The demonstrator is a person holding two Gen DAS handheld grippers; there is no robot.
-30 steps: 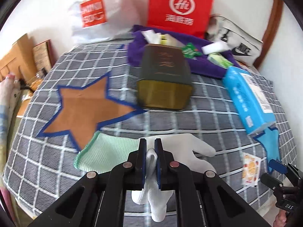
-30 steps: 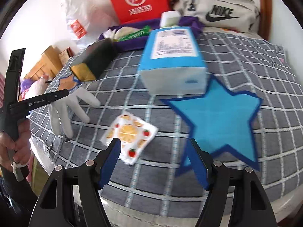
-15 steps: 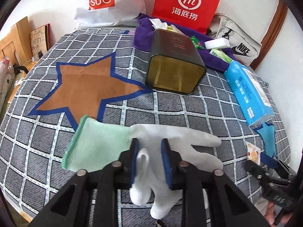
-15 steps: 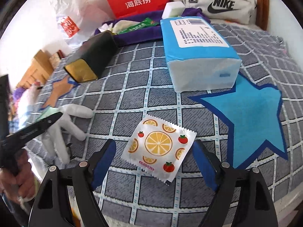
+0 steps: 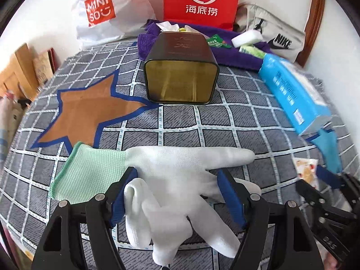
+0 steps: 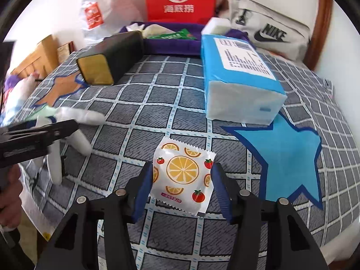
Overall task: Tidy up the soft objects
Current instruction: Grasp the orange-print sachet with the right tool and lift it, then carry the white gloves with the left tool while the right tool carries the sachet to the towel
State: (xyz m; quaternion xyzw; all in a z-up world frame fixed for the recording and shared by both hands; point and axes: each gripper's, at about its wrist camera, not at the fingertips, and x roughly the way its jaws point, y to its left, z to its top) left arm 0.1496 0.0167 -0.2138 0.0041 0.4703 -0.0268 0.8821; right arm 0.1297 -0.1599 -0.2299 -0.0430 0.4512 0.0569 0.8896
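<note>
Two grippers sit low over the near edge of my checked bedspread [image 5: 180,121], and both have their jaws spread wide. My left gripper [image 5: 177,191] straddles the white glove [image 5: 171,175], one blue pad on each side of the palm; whether the pads touch the fabric I cannot tell. The glove lies flat by the near edge, its green cuff [image 5: 87,173] toward the left edge and overlapping a tip of the brown star [image 5: 90,112]. My right gripper [image 6: 182,184] brackets the orange-printed wet-wipe packet [image 6: 183,177], which lies flat between the pads near the near edge, just left of the blue star [image 6: 285,155]. Further in, the blue tissue pack [image 6: 238,76] rests with one end on that star's upper tip. A dark tin [image 5: 181,69] lies on its side toward the middle, open end facing me. Along the far edge sit a purple towel [image 5: 236,56], a red paper bag [image 5: 201,0], a white Miniso bag [image 5: 105,15] and a grey Nike bag [image 6: 267,31].
</note>
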